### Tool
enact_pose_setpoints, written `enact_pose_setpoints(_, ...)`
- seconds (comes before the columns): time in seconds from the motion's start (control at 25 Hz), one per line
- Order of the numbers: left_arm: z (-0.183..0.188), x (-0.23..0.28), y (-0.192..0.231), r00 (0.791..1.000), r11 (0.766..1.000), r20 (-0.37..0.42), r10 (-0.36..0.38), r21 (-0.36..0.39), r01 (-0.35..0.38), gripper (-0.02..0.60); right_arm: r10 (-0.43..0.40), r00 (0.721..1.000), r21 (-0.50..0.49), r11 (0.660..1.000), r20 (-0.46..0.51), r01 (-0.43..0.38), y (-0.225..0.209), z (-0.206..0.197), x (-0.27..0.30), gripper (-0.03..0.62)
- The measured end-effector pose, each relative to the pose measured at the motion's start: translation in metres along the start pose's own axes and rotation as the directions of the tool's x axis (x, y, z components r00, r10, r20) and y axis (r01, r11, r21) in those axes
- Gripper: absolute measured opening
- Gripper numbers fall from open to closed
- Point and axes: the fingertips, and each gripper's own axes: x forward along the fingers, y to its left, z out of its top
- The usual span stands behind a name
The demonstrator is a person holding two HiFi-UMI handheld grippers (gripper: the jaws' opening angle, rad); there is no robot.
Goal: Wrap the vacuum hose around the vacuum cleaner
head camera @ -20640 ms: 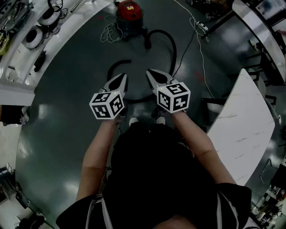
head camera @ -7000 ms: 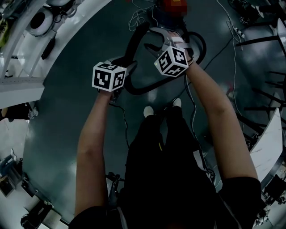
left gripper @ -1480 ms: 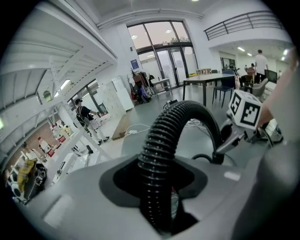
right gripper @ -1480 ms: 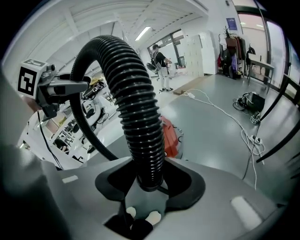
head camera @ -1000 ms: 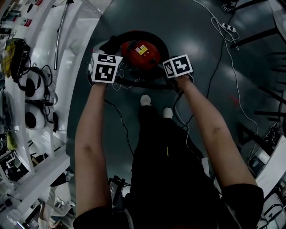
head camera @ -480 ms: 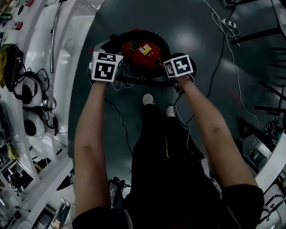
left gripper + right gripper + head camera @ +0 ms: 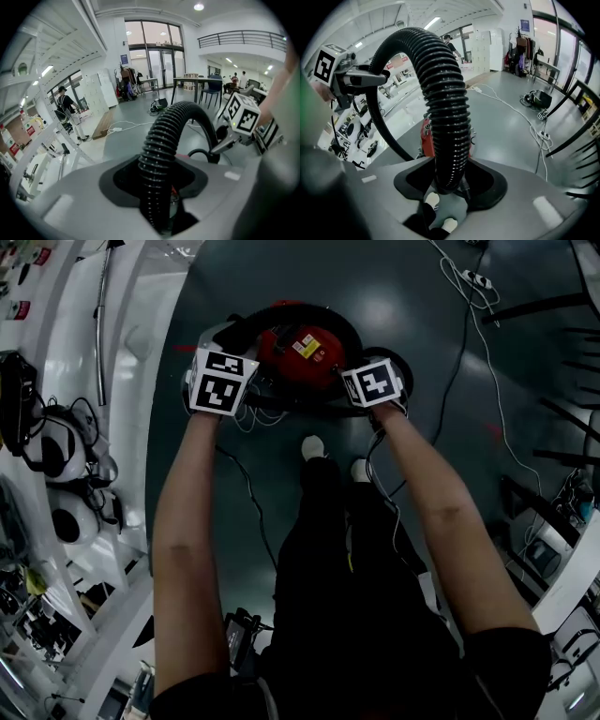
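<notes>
Fingers of the left gripper clamp the ribbed black vacuum hose. The right gripper holds the same hose, though its jaws have just been opening slightly. The hose rings the red vacuum cleaner on the floor. Lower both sides evenly and keep the loop snug. One hose, one cleaner, two grippers.

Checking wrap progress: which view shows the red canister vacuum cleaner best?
Head view: the red canister vacuum cleaner shows nearly whole from above, ribbed black hose curving around it. Right gripper view shows only a red sliver behind the hose; left gripper view, barely any red.
</notes>
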Motion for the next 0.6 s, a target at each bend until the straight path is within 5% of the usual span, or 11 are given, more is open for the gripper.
enact_pose_setpoints(0.2,-0.003,0.012,0.006,0.999,0.995,-0.018,-0.031,0.099,0.032,0.167,-0.041,0.999,0.013,0.999,-0.011,0.041,-0.011,0.007,0.009,0.238)
enact_pose_setpoints(0.36,0.000,0.022,0.018,0.999,0.994,-0.018,-0.036,0.101,0.037,0.167,-0.045,0.998,0.036,0.998,-0.041,0.046,-0.011,0.011,0.014,0.182)
enact_pose_setpoints(0.6,0.003,0.036,0.025,0.998,0.991,-0.034,-0.053,0.125,0.057,0.167,-0.026,0.998,0.046,0.999,-0.057,0.028,-0.009,0.012,0.025,0.200)
